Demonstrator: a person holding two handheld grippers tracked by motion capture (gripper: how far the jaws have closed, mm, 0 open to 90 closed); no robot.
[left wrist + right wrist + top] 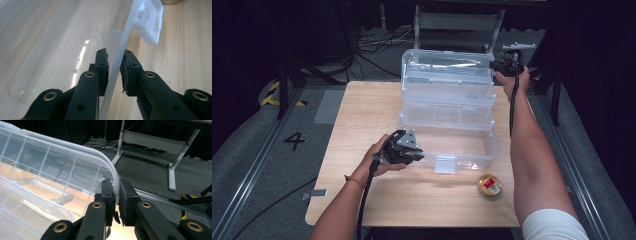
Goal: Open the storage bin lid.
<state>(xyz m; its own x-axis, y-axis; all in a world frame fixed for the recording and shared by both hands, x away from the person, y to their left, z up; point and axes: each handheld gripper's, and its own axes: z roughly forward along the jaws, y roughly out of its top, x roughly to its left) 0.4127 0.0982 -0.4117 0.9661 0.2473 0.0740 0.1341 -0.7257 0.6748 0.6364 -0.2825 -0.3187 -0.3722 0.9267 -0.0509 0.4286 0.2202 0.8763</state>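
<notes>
Clear plastic box (447,120) sits open mid-bench (362,115), and we've got our left tool (409,152) clamped on its front wall at 7 o'clock, right tool (507,62) pinching the raised lid's (447,65) corner at 1 o'clock, gold tin (488,185) at 5.

Clear box (447,140) sits centre-right on the table (357,115), lid (447,67) standing up at its rear. Tin (489,184) in front of box, near its right corner. Left gripper (412,155) at box front wall, left of latch (446,164); right gripper (498,65) on lid's right edge.
</notes>
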